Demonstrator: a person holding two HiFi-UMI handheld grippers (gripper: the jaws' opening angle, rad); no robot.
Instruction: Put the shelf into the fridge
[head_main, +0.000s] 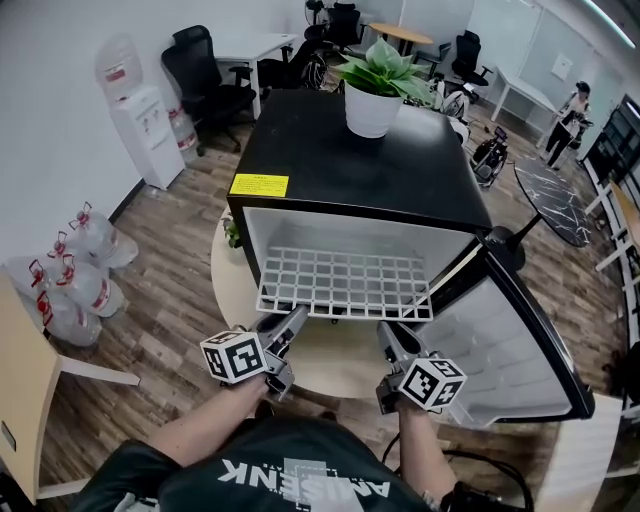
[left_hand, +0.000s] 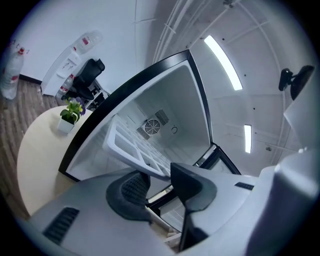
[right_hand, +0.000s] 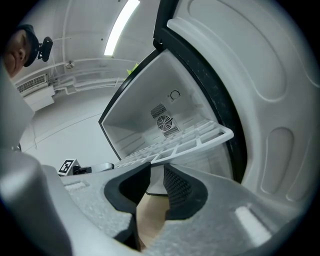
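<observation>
A black mini fridge (head_main: 360, 160) stands on a round table with its door (head_main: 520, 350) swung open to the right. The white grid shelf (head_main: 345, 282) lies level in the white interior, and its front edge sticks out past the opening. My left gripper (head_main: 292, 322) is at the shelf's front left corner. In the left gripper view the shelf rim (left_hand: 132, 150) runs in between the jaws of that gripper (left_hand: 160, 182), which stand apart from it. My right gripper (head_main: 386, 335) sits under the front right edge. In the right gripper view its jaws (right_hand: 156, 172) pinch the shelf edge (right_hand: 195, 137).
A potted plant (head_main: 373, 95) stands on the fridge top and a small one (head_main: 232, 232) beside the fridge on the beige table (head_main: 235, 290). A water dispenser (head_main: 140, 120) and bagged bottles (head_main: 75, 270) are at the left. Office chairs, desks and a person (head_main: 572, 110) are at the back.
</observation>
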